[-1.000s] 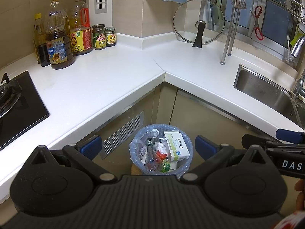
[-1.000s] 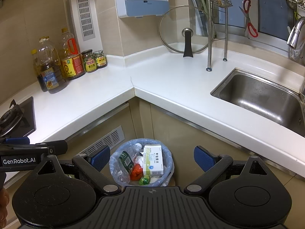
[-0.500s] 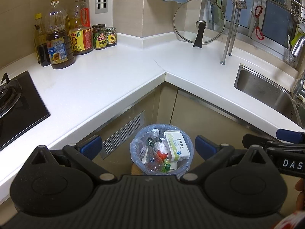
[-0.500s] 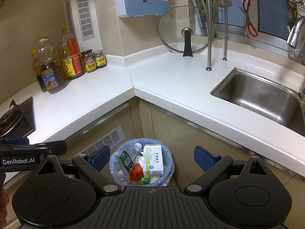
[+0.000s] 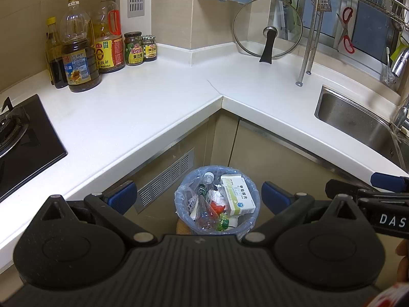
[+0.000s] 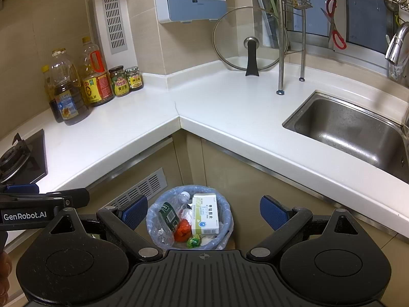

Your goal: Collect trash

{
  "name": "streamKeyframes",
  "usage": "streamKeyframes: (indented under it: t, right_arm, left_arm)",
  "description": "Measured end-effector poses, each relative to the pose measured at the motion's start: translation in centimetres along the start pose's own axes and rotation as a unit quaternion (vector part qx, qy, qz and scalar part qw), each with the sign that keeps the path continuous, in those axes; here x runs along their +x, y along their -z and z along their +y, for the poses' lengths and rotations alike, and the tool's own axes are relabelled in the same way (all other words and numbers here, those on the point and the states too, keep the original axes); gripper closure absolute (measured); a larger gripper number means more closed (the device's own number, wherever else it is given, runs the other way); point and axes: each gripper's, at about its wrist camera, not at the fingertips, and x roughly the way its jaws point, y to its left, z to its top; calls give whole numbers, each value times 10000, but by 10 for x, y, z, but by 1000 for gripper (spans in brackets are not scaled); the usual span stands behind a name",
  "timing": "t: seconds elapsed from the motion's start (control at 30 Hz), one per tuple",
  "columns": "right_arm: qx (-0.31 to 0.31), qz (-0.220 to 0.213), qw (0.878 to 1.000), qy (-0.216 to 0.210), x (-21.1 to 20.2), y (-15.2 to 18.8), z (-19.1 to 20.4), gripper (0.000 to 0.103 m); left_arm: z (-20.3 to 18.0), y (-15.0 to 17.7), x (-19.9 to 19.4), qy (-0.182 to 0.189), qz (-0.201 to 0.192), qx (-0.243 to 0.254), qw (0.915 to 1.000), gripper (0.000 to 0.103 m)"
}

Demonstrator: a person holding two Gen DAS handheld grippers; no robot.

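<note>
a corner kitchen with a white counter (image 5: 143,107), bare but for bottles at the far left and a lid leaning far back. the left gripper (image 5: 198,197) and right gripper (image 6: 203,211) both hang wide apart and empty over the bin (image 6: 227,226) on the floor. box (image 6: 205,215), bottle (image 6: 167,215) and wrappers lie inside it; collecting looks finished.

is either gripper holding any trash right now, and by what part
Nothing is held. The left gripper and right gripper are both open and empty above the trash bin.
</note>
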Motion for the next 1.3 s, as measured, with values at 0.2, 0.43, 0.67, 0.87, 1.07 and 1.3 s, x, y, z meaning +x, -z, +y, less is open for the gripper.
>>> streamKeyframes:
  t: [0.2, 0.43, 0.67, 0.87, 1.07, 1.3]
  right_arm:
    - [-1, -1, 10000, 5, 0, 0, 0, 9]
    - [1, 4, 10000, 2, 0, 0, 0, 9]
    - [6, 1, 10000, 3, 1, 0, -1, 9]
    - [10, 13, 10000, -4, 3, 0, -2, 9]
    - [12, 11, 10000, 1, 3, 0, -1, 9]
    - [10, 8, 10000, 2, 3, 0, -2, 9]
  left_arm:
    - [-1, 0, 1, -2, 4, 12, 10000, 0]
    - [0, -1, 2, -5, 11, 6, 10000, 0]
    - [0, -1, 2, -6, 12, 7, 10000, 0]
    - [0, -1, 2, -4, 10, 6, 10000, 0]
    - [0, 0, 2, -8, 16, 3, 10000, 0]
    - [1, 0, 2, -6, 18, 0, 10000, 0]
